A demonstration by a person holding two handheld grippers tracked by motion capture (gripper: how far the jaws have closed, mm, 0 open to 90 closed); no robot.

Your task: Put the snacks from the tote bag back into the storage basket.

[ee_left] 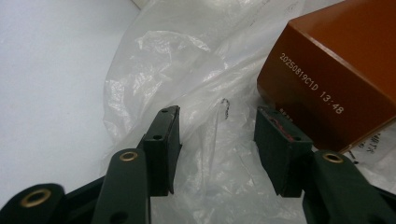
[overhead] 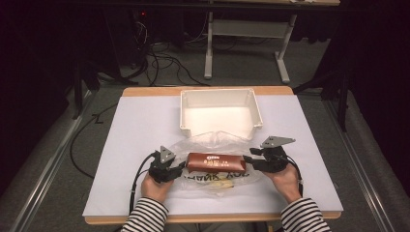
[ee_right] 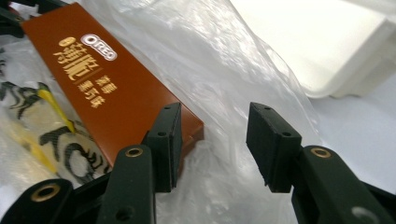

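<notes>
A long brown biscuit box lies flat on a crumpled clear plastic bag near the table's front. My left gripper sits at the box's left end, open. In the left gripper view its jaws stand apart over loose bag film, with the box end just beyond the right jaw. My right gripper is at the box's right end, open. In the right gripper view its jaws straddle bag film, and the box corner lies beside the left jaw.
A white plastic bin stands behind the bag at the table's back middle, also seen as the white bin in the right gripper view. A printed yellow and black wrapper lies under the film beside the box. White mat covers the table.
</notes>
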